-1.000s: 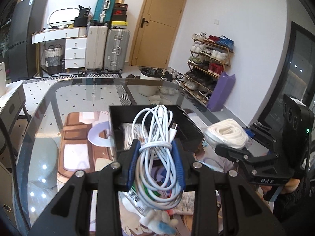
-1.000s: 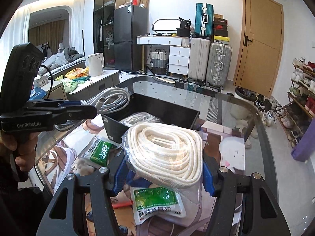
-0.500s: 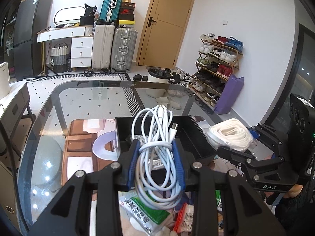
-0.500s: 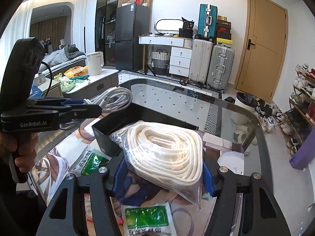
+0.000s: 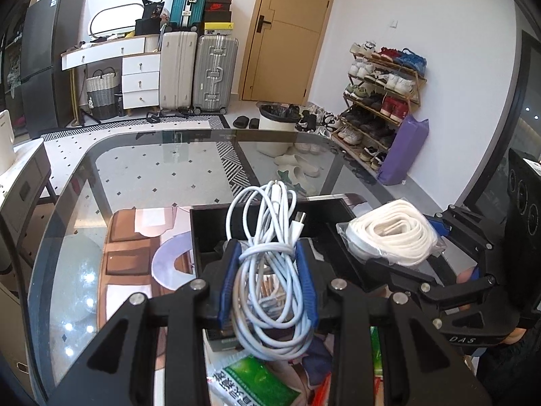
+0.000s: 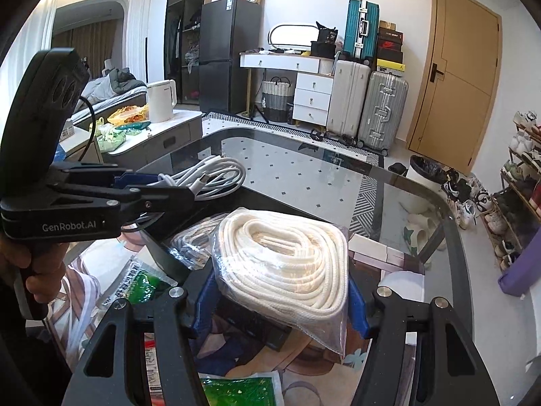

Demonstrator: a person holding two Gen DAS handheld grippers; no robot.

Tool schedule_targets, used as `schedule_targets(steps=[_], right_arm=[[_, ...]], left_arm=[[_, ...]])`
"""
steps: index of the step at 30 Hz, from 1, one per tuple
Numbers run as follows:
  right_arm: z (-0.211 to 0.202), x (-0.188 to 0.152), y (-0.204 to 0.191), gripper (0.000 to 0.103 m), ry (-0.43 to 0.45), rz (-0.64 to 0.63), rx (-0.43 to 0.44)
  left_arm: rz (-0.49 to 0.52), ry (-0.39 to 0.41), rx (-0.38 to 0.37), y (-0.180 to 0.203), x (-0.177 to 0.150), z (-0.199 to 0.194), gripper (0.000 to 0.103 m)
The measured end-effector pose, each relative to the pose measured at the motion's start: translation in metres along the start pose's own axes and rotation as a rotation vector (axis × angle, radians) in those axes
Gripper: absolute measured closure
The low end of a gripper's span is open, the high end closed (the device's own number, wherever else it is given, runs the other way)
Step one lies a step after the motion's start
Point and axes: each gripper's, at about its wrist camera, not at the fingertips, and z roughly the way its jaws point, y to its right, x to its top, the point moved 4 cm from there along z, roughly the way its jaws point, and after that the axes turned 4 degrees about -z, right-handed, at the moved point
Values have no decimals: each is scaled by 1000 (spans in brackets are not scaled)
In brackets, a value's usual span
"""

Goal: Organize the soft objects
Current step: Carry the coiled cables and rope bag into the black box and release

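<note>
Glass-topped table (image 5: 142, 172), dark rim, patterned mat under the glass. A person holds 2 handheld grippers side by side above its near end.

Left gripper (image 5: 268, 282): blue pads clamped on a bundle of white cable (image 5: 270, 237), coiled and wrapped around its own waist. The pads pinch it at that waist; loops stick out ahead of the fingers and hang below them. A plug end pokes out on the right of the bundle. The bundle sits in the air above the near part of the black box (image 5: 324, 209).

Right gripper (image 6: 282, 299): blue pads pressed against both sides of a clear bag of white rope (image 6: 284, 257), a flat coil of thick cord. The bag's lower corner droops past the fingers. It is carried over the box's right edge, clear of the table.

Black box: open-topped, standing on the glass just ahead of both grippers. Inside it lies another clear bag of pale cord (image 6: 196, 240), seen in the right wrist view.

On the table nearer the person: green-printed packets (image 6: 135, 287), lying flat, partly hidden under the gripper frames.

A hand (image 6: 40, 267) grips the left gripper's handle at the left edge of the right wrist view.

Room behind: suitcases (image 5: 196, 67), wooden door (image 5: 290, 30), shoe rack (image 5: 382, 94).
</note>
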Motion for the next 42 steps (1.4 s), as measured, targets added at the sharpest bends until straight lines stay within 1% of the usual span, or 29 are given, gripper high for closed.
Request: schedule_targets(steps=[3, 9, 14, 24, 36, 39, 40, 41, 42], right_arm=[[6, 1, 0, 40, -10, -12, 3], [16, 4, -5, 40, -24, -31, 8], [22, 2, -5, 40, -36, -37, 16], [42, 0, -6, 40, -61, -68, 43], [57, 4, -5, 39, -71, -84, 51], [59, 4, -5, 34, -68, -80, 56], [58, 4, -4, 31, -65, -78, 59], [57, 3, -4, 26, -59, -77, 59], [55, 4, -4, 21, -48, -75, 56]], left_arm=[[8, -19, 18, -1, 1, 7, 71], [24, -83, 20, -2, -3, 19, 71], [17, -114, 32, -7, -5, 29, 71], [27, -127, 32, -6, -11, 42, 71], [25, -115, 24, -5, -11, 43, 71], [18, -111, 23, -5, -10, 42, 70], [15, -111, 19, -6, -10, 41, 66], [8, -109, 6, -7, -9, 39, 62], [1, -103, -8, -7, -9, 37, 55]])
